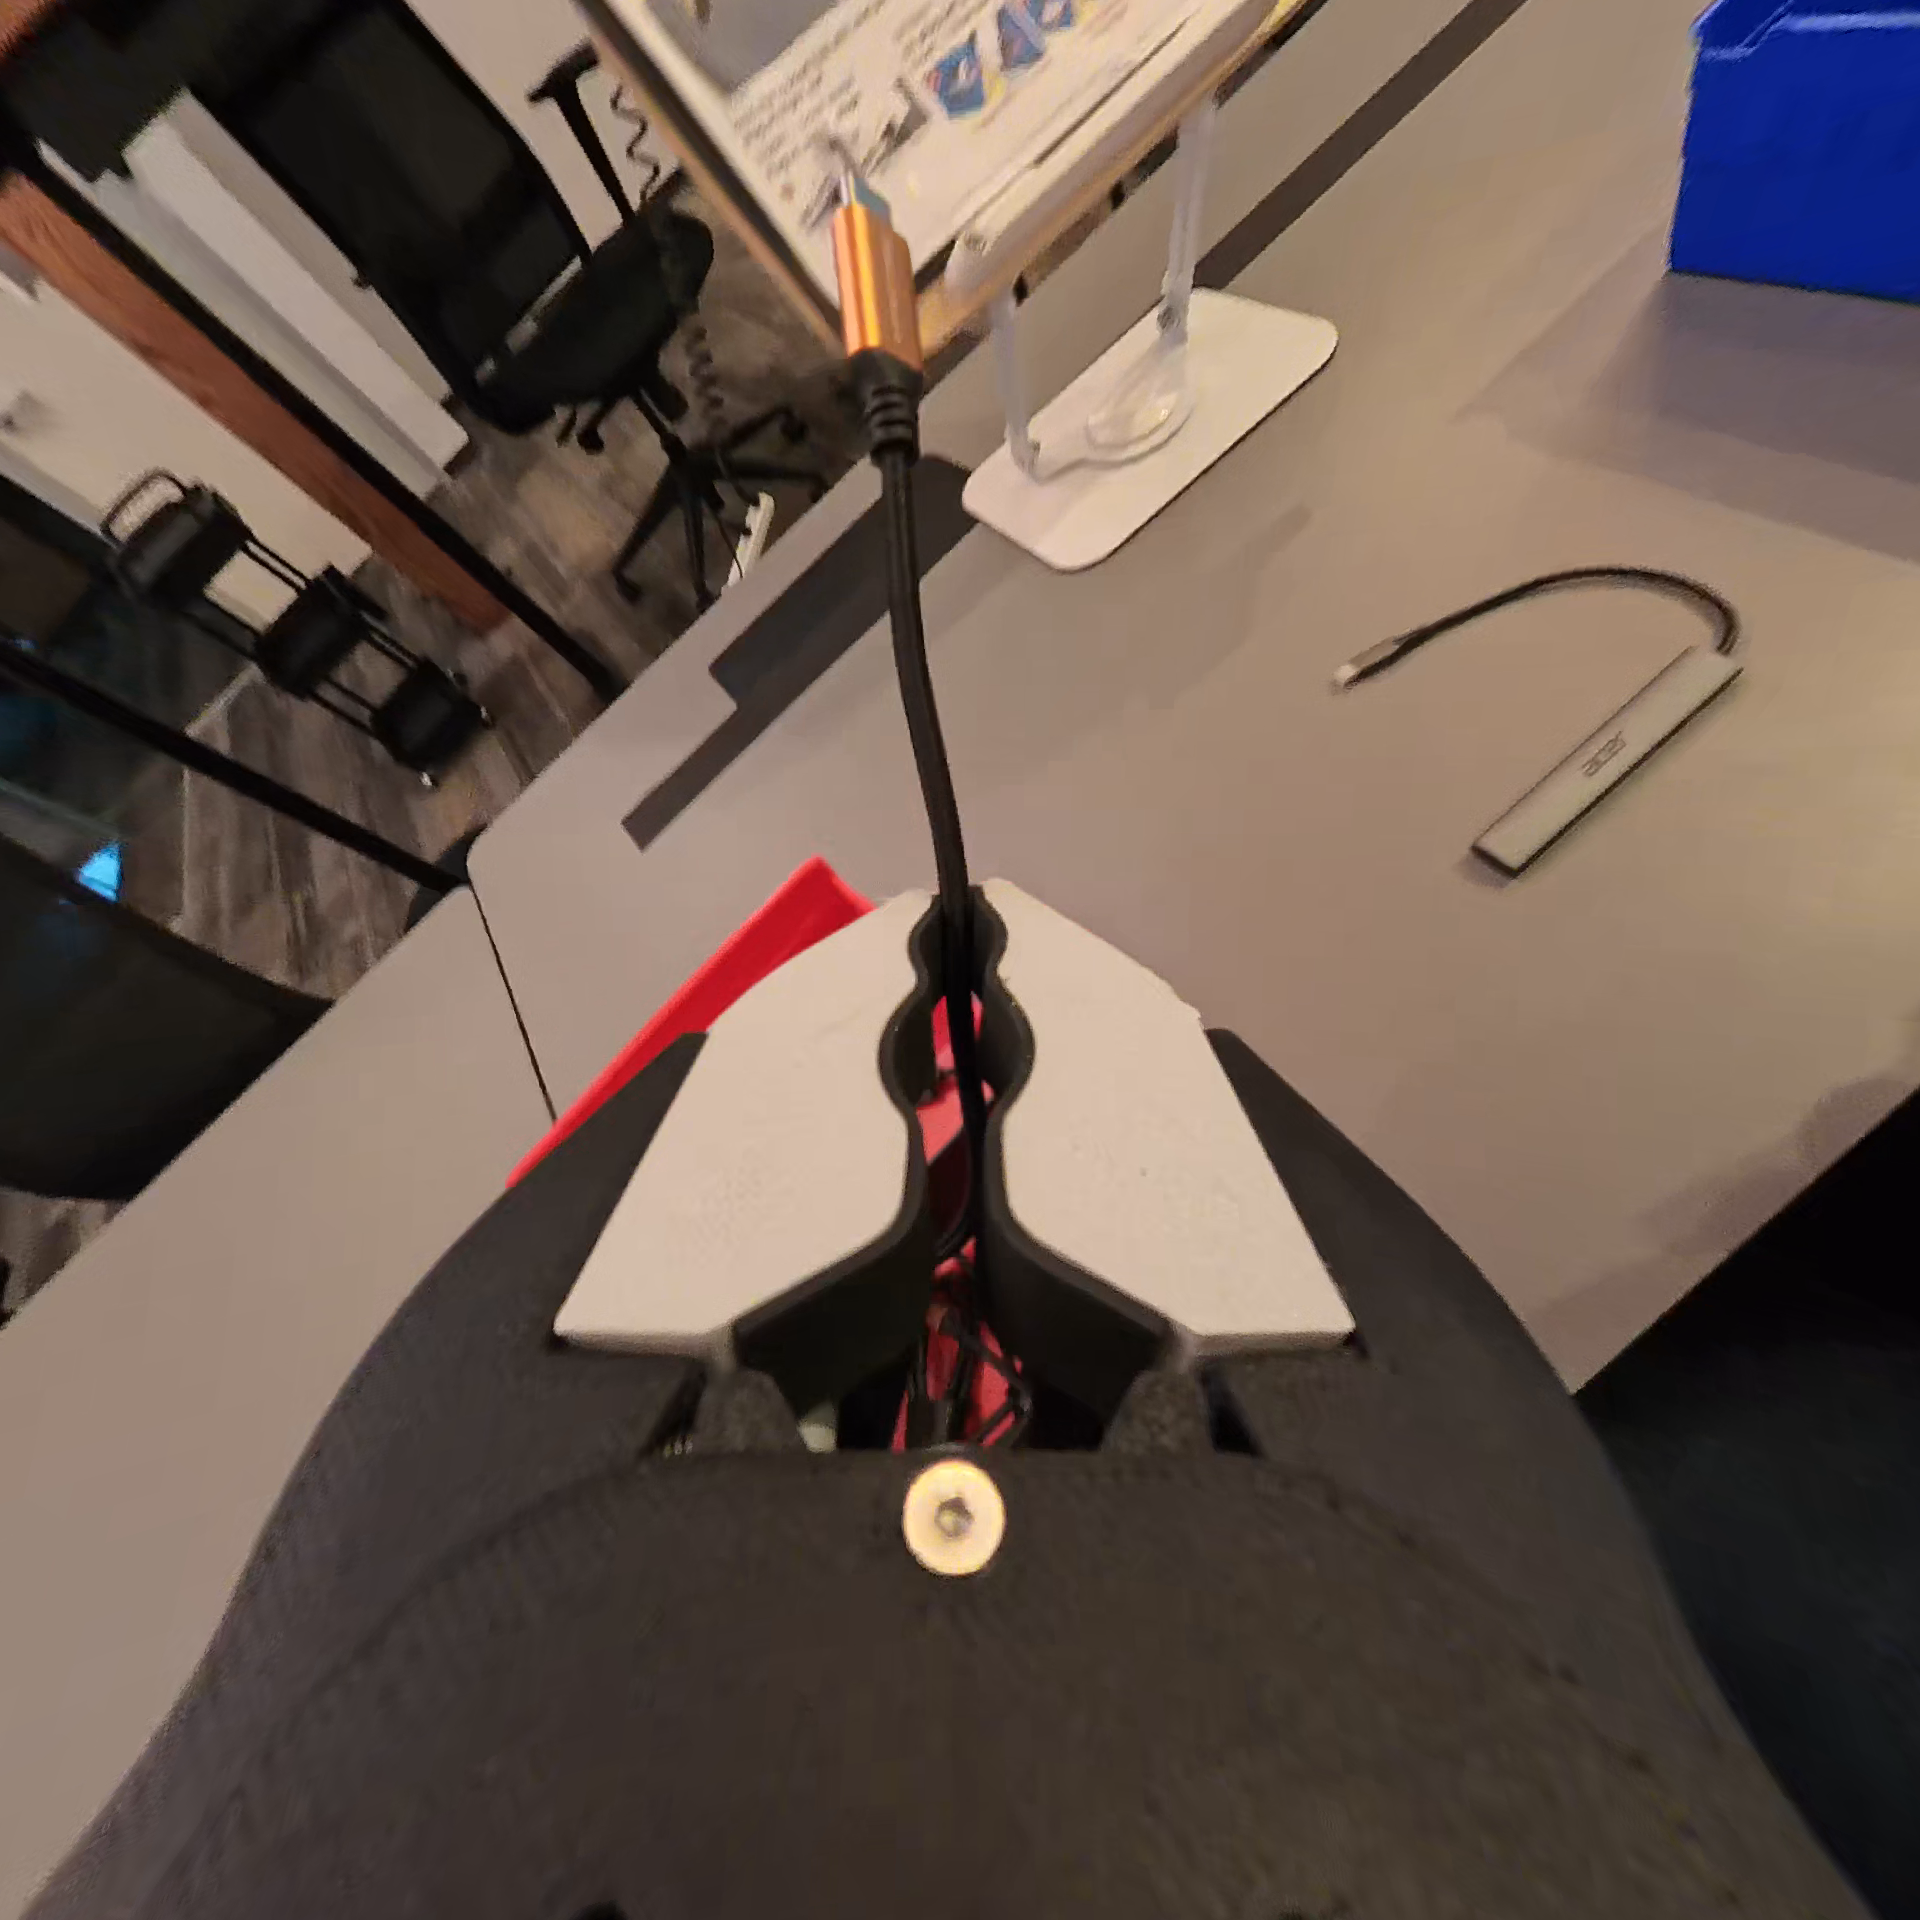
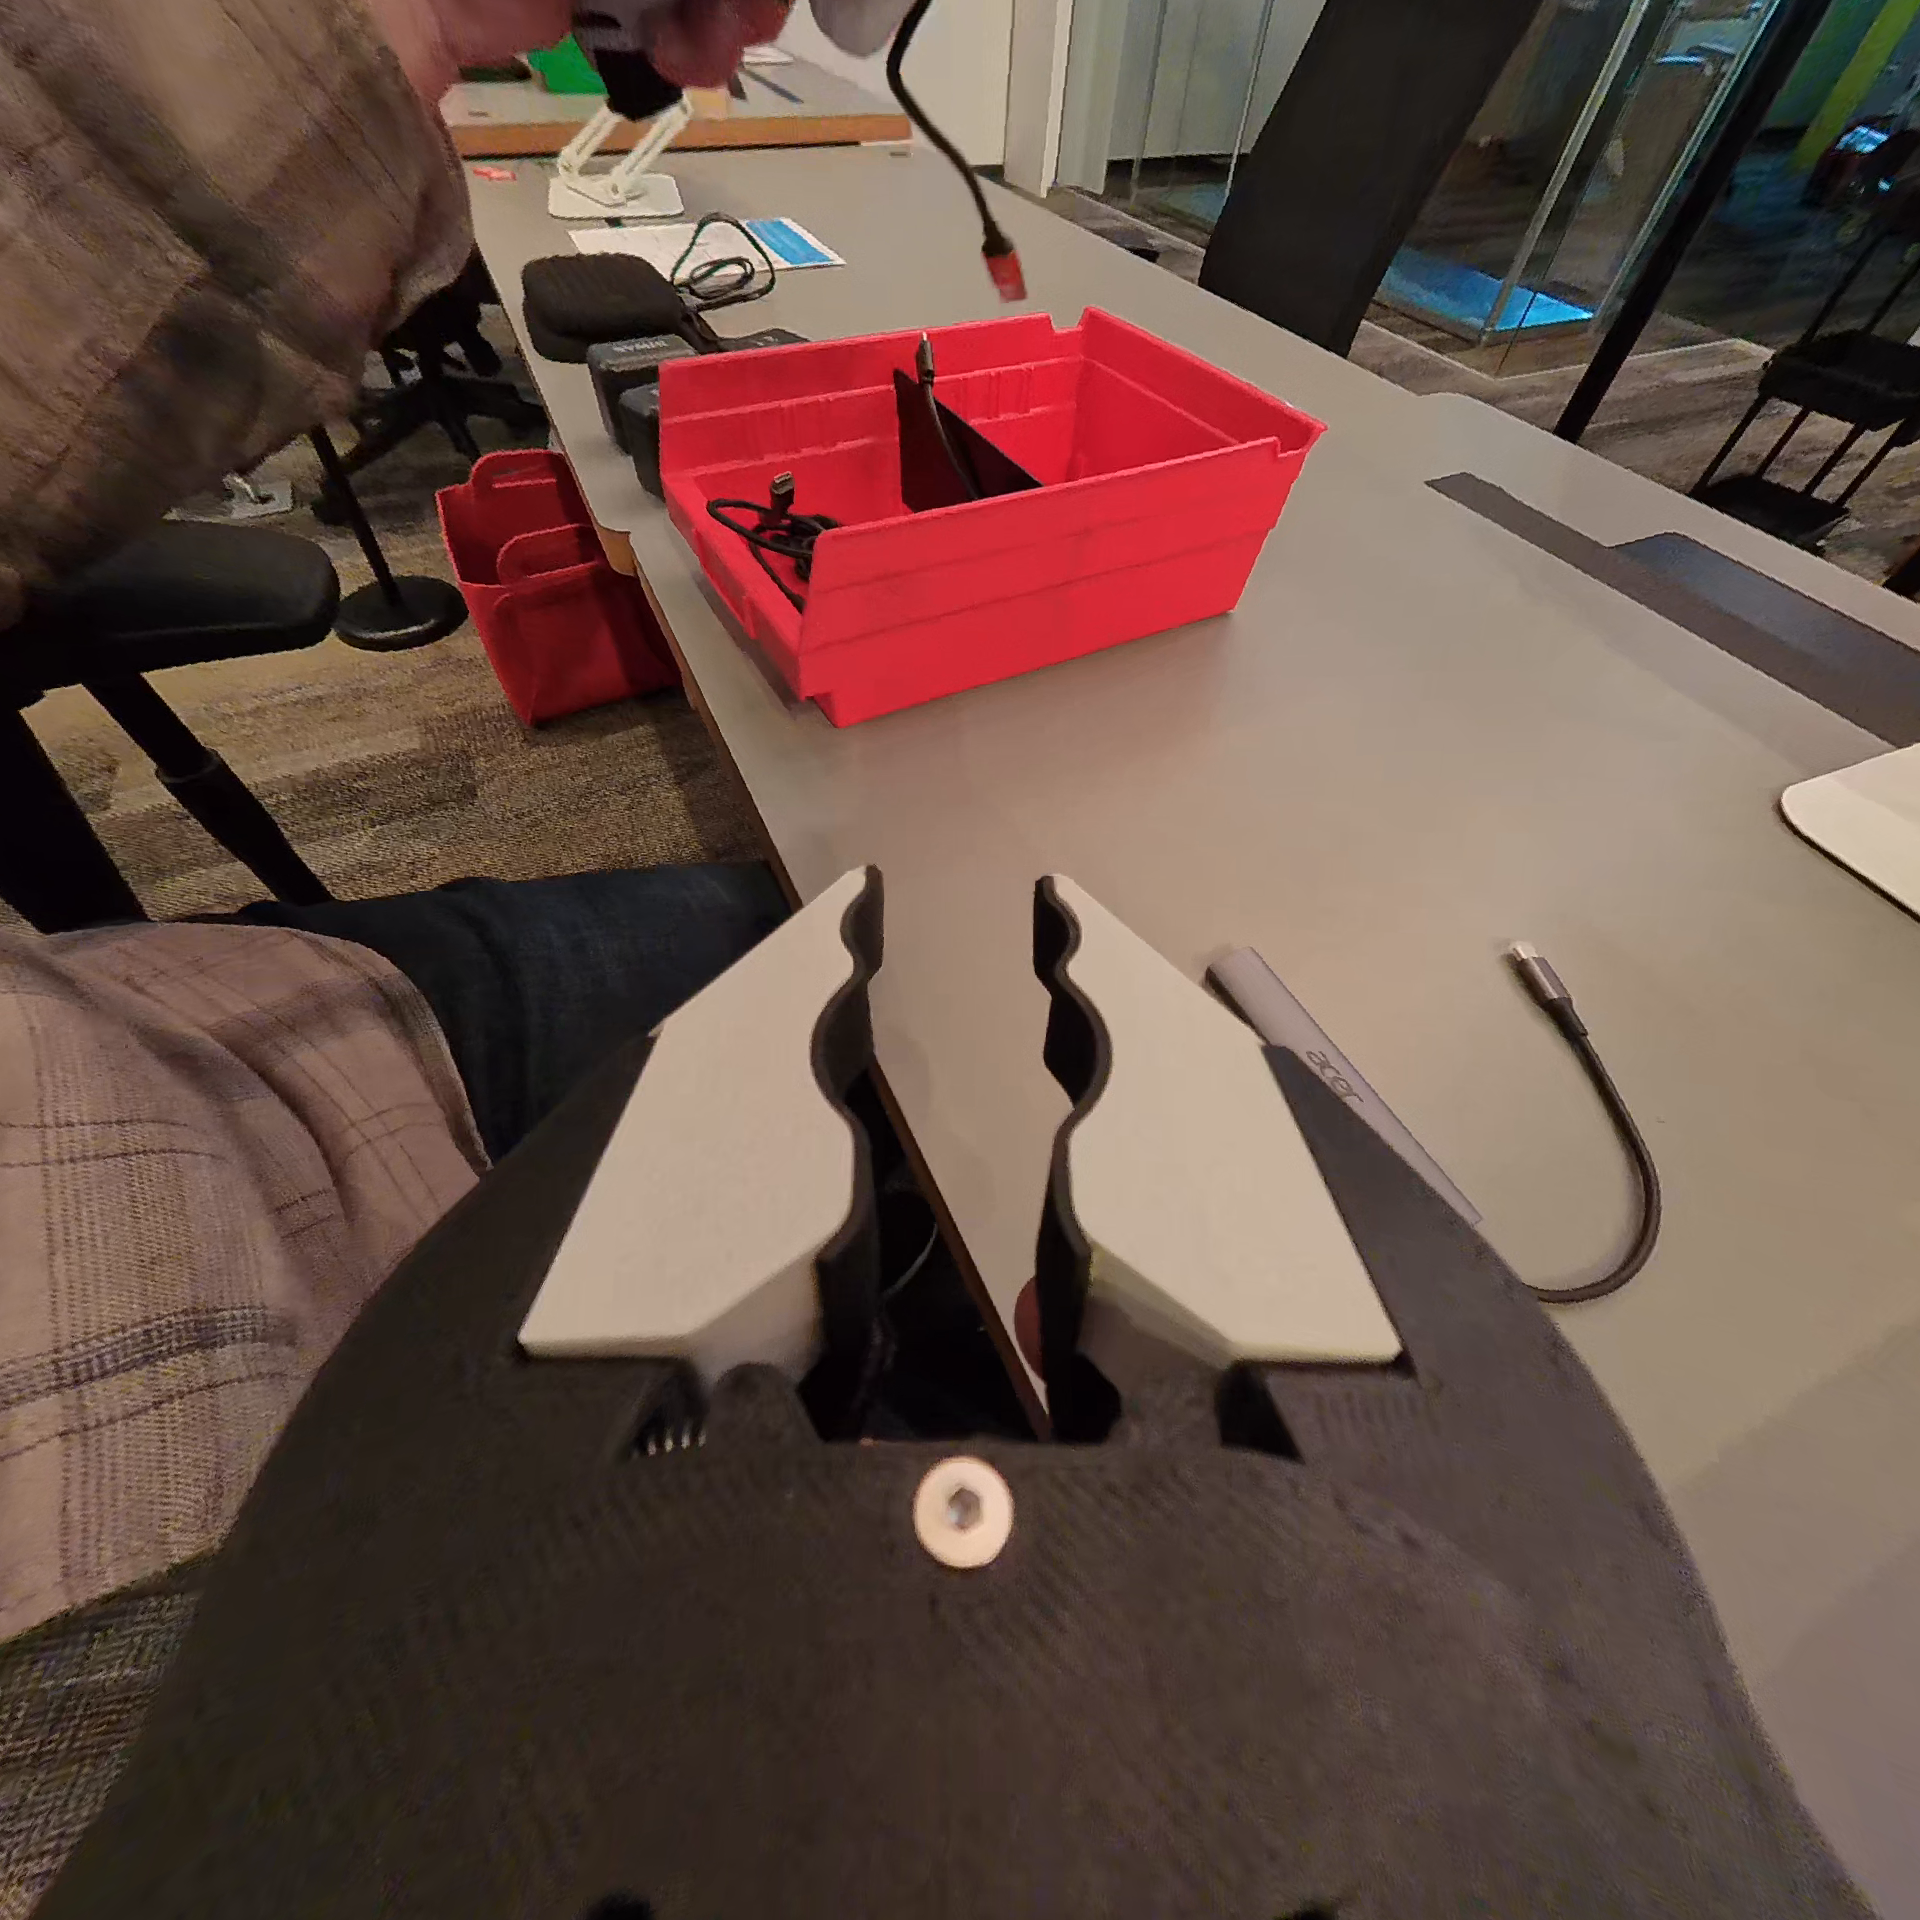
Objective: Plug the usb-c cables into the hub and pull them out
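My left gripper [image 1: 954, 906] is shut on a black usb-c cable [image 1: 928, 707], held in the air above the red bin. The cable's orange plug [image 1: 876, 286] points away from me. The same cable hangs at the top of the right wrist view, its orange plug [image 2: 1004, 268] above the bin. The slim grey hub [image 1: 1608, 767] lies flat on the table to the right, its short black lead [image 1: 1558, 597] curved beside it. My right gripper [image 2: 958, 914] is open and empty, low over the table's near edge. The hub [image 2: 1340, 1081] lies just right of its right finger.
The red bin [image 2: 1039, 592] on the grey table [image 2: 1403, 748] holds another coiled black cable [image 2: 774, 530] and a black divider. A white stand [image 1: 1153, 426] carries a board. A blue bin [image 1: 1797, 156] stands far right. A red bag [image 2: 540, 613] and chairs are beside the table. Spacing between my two grippers at the tips: around 25 centimeters. The slim grey hub [image 1: 1608, 767] is about 20 centimeters from my right fingertips and 35 centimeters from my left.
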`<state>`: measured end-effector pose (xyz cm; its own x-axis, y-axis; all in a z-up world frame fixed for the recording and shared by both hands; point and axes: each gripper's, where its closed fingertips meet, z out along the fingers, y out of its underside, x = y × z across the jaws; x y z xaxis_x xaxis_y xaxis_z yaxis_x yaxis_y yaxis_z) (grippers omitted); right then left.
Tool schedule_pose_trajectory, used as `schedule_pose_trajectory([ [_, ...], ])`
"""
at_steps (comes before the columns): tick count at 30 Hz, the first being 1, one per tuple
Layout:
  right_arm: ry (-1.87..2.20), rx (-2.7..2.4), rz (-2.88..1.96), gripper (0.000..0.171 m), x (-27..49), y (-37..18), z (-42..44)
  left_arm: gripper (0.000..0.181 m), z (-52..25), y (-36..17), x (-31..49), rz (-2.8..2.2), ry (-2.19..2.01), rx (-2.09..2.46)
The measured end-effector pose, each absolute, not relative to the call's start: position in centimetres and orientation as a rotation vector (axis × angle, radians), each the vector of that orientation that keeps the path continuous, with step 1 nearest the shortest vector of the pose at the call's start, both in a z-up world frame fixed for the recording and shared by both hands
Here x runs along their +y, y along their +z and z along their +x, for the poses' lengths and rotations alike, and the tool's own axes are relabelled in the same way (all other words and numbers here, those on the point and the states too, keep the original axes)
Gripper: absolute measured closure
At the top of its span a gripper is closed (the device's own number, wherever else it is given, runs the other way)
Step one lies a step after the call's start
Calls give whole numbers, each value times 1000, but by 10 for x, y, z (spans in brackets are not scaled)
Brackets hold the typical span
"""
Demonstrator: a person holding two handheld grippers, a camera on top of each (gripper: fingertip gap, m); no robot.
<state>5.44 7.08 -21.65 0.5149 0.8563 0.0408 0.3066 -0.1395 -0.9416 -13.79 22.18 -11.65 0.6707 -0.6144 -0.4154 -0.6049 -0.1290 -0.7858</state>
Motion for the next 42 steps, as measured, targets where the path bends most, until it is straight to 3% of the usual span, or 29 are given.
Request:
schedule_pose_trajectory([
  [1,642,-989,-1698,145,72,-217,56,179,-129,-111,219,-1770,-10,986],
  [6,618,-965,-1707,145,78,-219,64,179,-67,-116,197,-1674,-58,1128],
  [15,554,-941,-1720,145,86,-223,78,180,23,-231,183,-1759,-105,1400],
  [26,399,-913,-1841,143,120,-258,111,179,6,-351,178,-1914,-13,1693],
  [29,352,-954,-1866,139,133,-267,113,175,5,-362,174,-1934,-53,1713],
  [35,207,-1202,-1890,131,165,-291,107,151,-1,-360,163,-1956,-127,1757],
  [38,174,-1296,-1890,139,185,-297,105,150,0,-356,159,-1965,-178,1733],
  [42,163,-1503,-1919,135,199,-320,106,155,0,-348,166,-1949,-175,1672],
])
